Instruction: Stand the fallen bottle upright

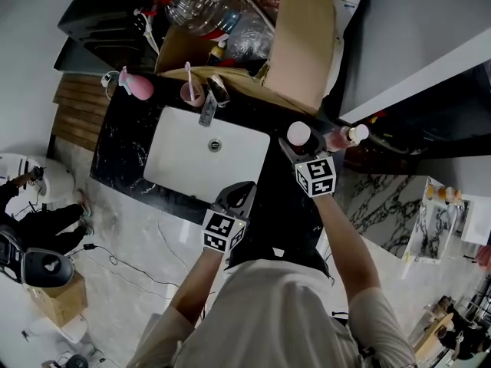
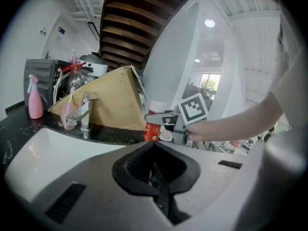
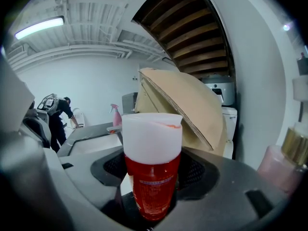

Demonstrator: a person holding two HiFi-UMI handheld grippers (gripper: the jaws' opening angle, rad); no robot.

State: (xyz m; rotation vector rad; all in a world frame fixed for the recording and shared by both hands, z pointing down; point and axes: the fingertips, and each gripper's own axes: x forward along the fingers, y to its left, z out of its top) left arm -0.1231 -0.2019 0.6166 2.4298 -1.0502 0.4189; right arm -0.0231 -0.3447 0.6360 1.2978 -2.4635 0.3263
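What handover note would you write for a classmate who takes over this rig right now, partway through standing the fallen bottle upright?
Left gripper: shut, empty, at the near edge of the white sink.
Right gripper: shut on the red bottle, gripping just below its white cap.
Bottle: upright in the jaws, over the black counter to the right of the sink, next to a pink bottle. It is unclear whether its base touches the counter.
Done: the bottle is gripped and vertical.
Left: probably seat the base, open the right jaws and back away.
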